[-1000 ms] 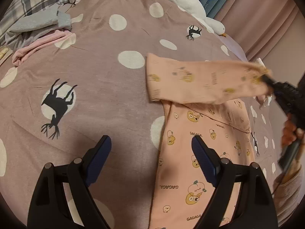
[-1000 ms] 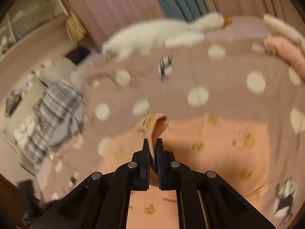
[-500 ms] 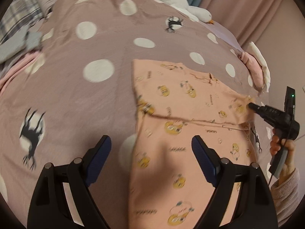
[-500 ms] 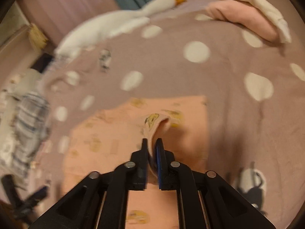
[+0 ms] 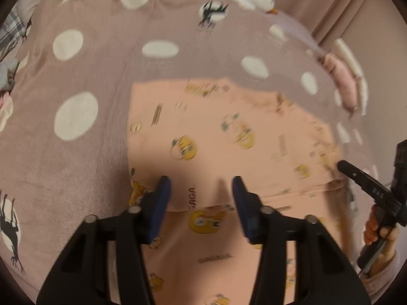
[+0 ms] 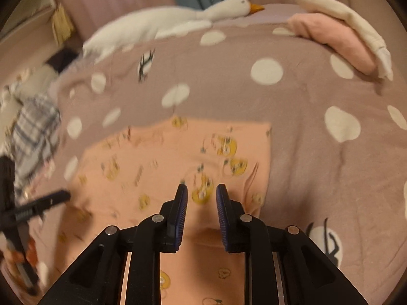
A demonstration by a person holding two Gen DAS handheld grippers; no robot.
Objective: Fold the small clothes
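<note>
In the left wrist view, the peach garment (image 5: 229,147) lies flat on the bed cover (image 5: 84,152), with one layer laid crosswise over the body so that a folded edge runs across the cloth just ahead of the left gripper (image 5: 201,190). The left gripper is spread wide with nothing between its pads; it hovers over the garment, its fingertips framing that folded edge and the printed lettering below it. The right gripper (image 5: 342,164) enters at the right border, its tip near the right side of the cloth. In the right wrist view, the same garment (image 6: 165,167) forms a broad flat panel directly ahead of and beneath the right gripper (image 6: 201,190), whose pads stand apart and hold no cloth; contact with the fabric cannot be confirmed. The left gripper (image 6: 61,195) reaches toward the panel's left edge. A pink folded item (image 6: 338,40) with a cream piece on top rests at the far right of the bed, well apart, and a goose plush (image 6: 178,20) lies along the far edge. Judged from this layout, the sleeve fold across the body is complete; the lengthwise folds that reduce the garment to a compact stack are not yet done.
</note>
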